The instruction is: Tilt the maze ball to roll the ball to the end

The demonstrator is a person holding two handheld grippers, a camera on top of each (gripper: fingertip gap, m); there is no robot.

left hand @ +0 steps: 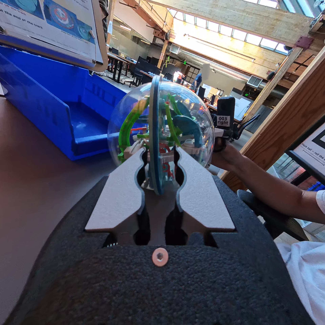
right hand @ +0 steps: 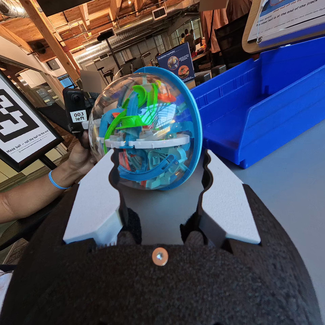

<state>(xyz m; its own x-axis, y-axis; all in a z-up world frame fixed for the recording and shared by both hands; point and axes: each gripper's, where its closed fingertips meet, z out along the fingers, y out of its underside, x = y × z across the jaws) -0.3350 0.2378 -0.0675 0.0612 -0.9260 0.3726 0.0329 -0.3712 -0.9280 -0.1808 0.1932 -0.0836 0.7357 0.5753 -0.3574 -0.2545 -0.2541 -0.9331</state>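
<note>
The maze ball [left hand: 186, 109] is a clear sphere with a blue rim ring and green, blue and red tracks inside. In the left wrist view the ring stands edge-on. My left gripper [left hand: 160, 152] is shut on that ring near its bottom. In the right wrist view the maze ball [right hand: 146, 123] sits just past my right gripper [right hand: 160, 153]. That gripper is wide open, with a finger on each side of the ball's lower half; I cannot tell whether they touch it. Each gripper also shows beyond the ball in the other's view: the right [left hand: 224, 121], the left [right hand: 75, 112]. I cannot pick out the steel ball.
A blue plastic bin [left hand: 52, 98] [right hand: 263, 114] stands on the table [right hand: 281, 193] close behind the ball. A board with an instruction sheet [left hand: 52, 26] leans over it. A wooden post [left hand: 290, 114] and a framed sign [right hand: 21, 126] stand on the person's side.
</note>
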